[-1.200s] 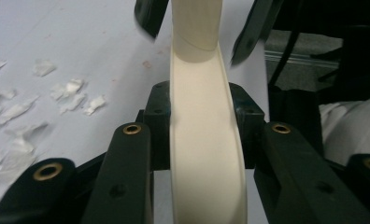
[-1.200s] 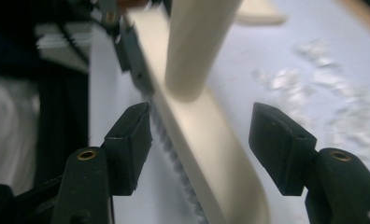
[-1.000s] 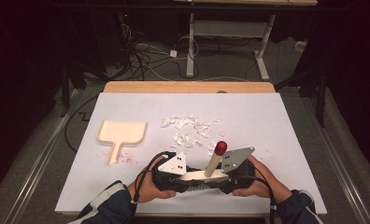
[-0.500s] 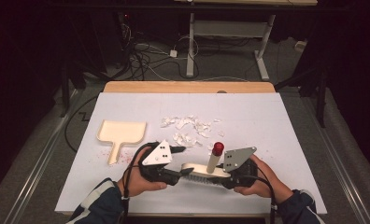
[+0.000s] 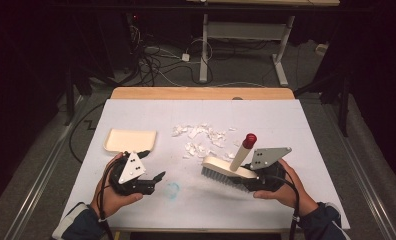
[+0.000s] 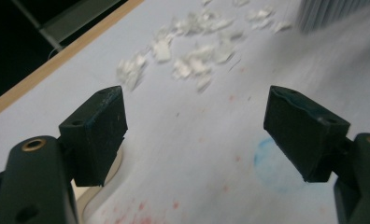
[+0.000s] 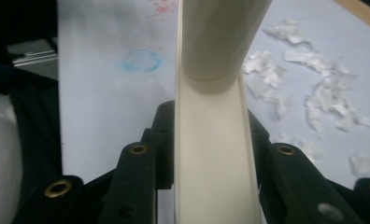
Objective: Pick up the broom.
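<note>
Right tool (image 5: 246, 176) clamped on cream brush (image 5: 226, 169) near counter (image 5: 306, 130) front edge, beside paper scraps (image 5: 201, 137). Left tool (image 5: 156, 179) just opened wide, empty, beside dustpan (image 5: 131, 140) towards left edge.

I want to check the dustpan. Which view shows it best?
The high view: the whole dustpan lies on the table, beyond the left tool. The left gripper view gives only a rim corner; the right gripper view gives nothing useful.
</note>
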{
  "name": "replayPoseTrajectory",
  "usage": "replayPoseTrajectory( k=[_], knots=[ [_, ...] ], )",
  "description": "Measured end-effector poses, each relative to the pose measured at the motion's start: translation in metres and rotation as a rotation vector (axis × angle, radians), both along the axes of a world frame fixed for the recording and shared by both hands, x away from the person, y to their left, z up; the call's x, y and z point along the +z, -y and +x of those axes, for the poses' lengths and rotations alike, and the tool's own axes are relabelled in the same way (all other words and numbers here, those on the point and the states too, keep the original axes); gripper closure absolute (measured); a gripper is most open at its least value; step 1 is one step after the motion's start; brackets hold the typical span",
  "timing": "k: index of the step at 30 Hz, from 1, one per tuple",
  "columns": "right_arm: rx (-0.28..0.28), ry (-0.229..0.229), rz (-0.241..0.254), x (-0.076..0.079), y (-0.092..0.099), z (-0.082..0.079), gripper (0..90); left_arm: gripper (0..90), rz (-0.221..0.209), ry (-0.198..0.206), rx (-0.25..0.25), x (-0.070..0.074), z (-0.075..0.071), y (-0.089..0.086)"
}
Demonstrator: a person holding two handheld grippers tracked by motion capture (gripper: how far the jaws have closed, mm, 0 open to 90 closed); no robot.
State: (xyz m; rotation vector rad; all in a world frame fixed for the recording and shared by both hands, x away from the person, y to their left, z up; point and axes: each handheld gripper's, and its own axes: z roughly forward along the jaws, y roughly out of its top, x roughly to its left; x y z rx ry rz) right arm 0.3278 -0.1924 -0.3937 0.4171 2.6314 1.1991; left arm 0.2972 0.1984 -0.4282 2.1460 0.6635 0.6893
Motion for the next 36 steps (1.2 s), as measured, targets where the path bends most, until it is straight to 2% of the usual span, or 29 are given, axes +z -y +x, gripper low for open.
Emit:
replayPoseTrajectory(
  k=[2, 3, 11, 14, 28, 36],
  knots=[
    [-0.032, 0.005, 0.002, 0.001, 0.002, 0.001, 67.6, 19.9, 0.052, 0.017, 0.032, -0.006, -0.004, -0.007],
    [-0.053, 0.009, 0.003, 0.002, 0.002, 0.002, 67.6, 19.8, 0.061, 0.009, 0.045, -0.009, -0.005, -0.011],
    [-0.16, 0.042, 0.027, 0.006, 0.012, 0.008, 67.7, 19.7, 0.07, -0.053, 0.109, -0.028, -0.017, -0.032],
    [-0.195, 0.046, 0.039, 0.008, 0.016, 0.009, 67.7, 19.8, 0.061, -0.049, 0.119, -0.029, -0.017, -0.033],
    [-0.313, 0.096, 0.027, 0.01, 0.025, 0.02, 67.7, 19.7, 0.083, -0.078, 0.099, -0.035, -0.013, -0.03],
    [-0.402, 0.141, 0.024, 0.015, 0.032, 0.037, 67.8, 19.8, 0.088, -0.085, 0.09, -0.036, -0.014, -0.029]
  ],
)
